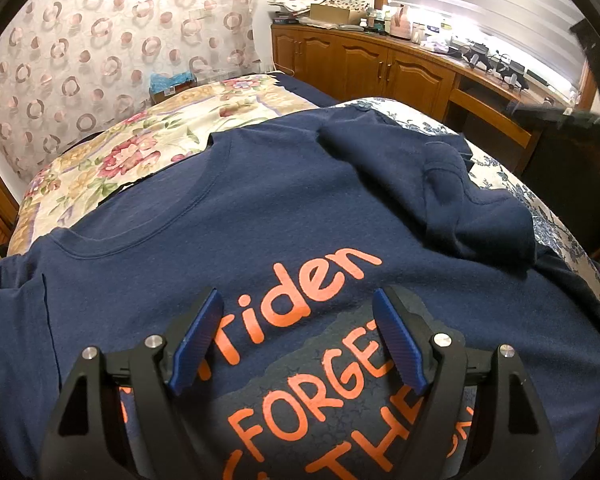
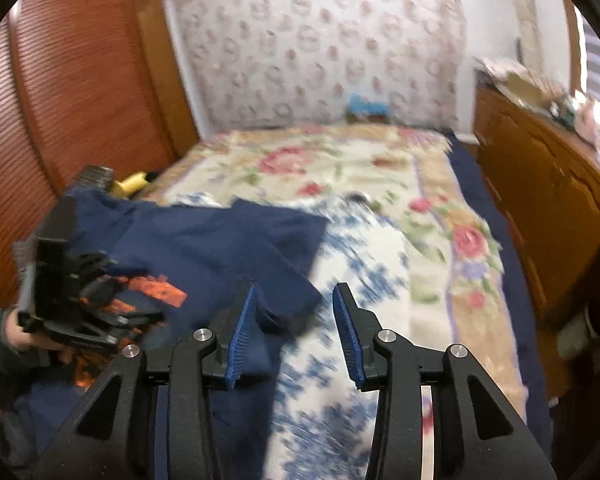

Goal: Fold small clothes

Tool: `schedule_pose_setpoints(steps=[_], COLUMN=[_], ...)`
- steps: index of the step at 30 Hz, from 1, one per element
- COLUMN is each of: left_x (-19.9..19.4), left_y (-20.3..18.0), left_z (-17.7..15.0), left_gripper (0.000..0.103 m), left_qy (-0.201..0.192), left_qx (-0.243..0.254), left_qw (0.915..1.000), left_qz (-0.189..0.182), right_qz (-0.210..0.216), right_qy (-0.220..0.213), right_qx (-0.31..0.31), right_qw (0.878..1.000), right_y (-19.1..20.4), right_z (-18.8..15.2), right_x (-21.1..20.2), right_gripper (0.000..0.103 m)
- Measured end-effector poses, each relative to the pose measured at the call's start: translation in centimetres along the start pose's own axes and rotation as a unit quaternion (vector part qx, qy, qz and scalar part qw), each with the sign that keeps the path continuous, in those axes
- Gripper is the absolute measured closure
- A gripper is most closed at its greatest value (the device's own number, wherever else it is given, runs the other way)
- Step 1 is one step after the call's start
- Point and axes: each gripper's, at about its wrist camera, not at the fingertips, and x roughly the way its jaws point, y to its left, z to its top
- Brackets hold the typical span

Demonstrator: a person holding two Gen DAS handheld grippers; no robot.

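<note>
**Q:** Bedroom setup, right? What's under the shirt?

**A:** Yep. Floral bedspread [image 2: 340, 168] across the bed, with a blue-and-white patterned sheet [image 2: 364, 264] on top of it nearer to me. Ring-patterned curtain [image 1: 100, 40] behind the bed, wooden cabinets [image 1: 364, 60] with clutter on top off to the right of my left jaws.

**Q:** And where's the shirt?

**A:** Navy T-shirt [image 1: 236, 216] lies spread out right under and ahead of my left gripper [image 1: 298, 340], print side up. The orange lettering [image 1: 312, 288] runs straight between the left jaws. One sleeve [image 1: 452, 184] is folded in over the body, up and to the right of those jaws. The neckline [image 1: 140, 236] is up and to their left.

**Q:** Holding anything?

**A:** No. Left jaws stand wide apart above the fabric, nothing pinched. My right gripper [image 2: 294, 332] has its jaws partly apart too, with nothing gripped. The folded sleeve edge [image 2: 284, 264] sits just ahead of the right jaws' left pad; the patterned sheet is under the gap and to the right. That view is blurry.

**Q:** Can you see one gripper from the other?

**A:** From the right one, yes: the left gripper is far left of my right jaws, over the orange print, a hand [image 2: 16, 332] wrapped around it.
</note>
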Motion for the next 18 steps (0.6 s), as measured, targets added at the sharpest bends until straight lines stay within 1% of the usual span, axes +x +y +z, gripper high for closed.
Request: schedule_pose_setpoints(steps=[2, 5, 9, 13, 15, 16, 17, 18], left_x=[0.0, 0.0, 0.0, 0.0, -0.3, -0.6, -1.0, -1.5], left_y=[0.3, 0.2, 0.3, 0.4, 0.5, 0.4, 0.4, 0.3], left_z=[-0.1, -0.1, -0.2, -0.2, -0.2, -0.3, -0.4, -0.5], left_gripper=[0.024, 0.024, 0.024, 0.024, 0.024, 0.024, 0.024, 0.024], left_qy=[0.0, 0.0, 0.0, 0.001, 0.003, 0.002, -0.002, -0.007], left_qx=[0.0, 0.0, -0.001, 0.0, 0.002, 0.005, 0.007, 0.009], left_qw=[1.0, 1.0, 1.0, 1.0, 1.0, 0.9999, 0.9999, 0.9998], left_qz=[0.002, 0.002, 0.001, 0.002, 0.007, 0.011, 0.013, 0.015], right_qz=[-0.001, 0.011, 0.033, 0.037, 0.039, 0.044, 0.047, 0.043], right_qy=[0.026, 0.048, 0.061, 0.072, 0.083, 0.086, 0.085, 0.08], right_qx=[0.011, 0.024, 0.044, 0.053, 0.053, 0.05, 0.04, 0.028], right_qw=[1.0, 0.998, 0.997, 0.995, 0.994, 0.994, 0.994, 0.995], right_y=[-0.5, -0.7, -0.6, -0.6, -0.5, -0.4, 0.1, 0.5], right_z=[-0.6, -1.2, -1.1, -0.7, -0.5, -0.4, -0.3, -0.1], right_x=[1.5, 3.3, 5.3, 6.8, 7.5, 7.7, 7.7, 7.5], right_gripper=[0.063, 0.063, 0.063, 0.064, 0.078, 0.088, 0.093, 0.094])
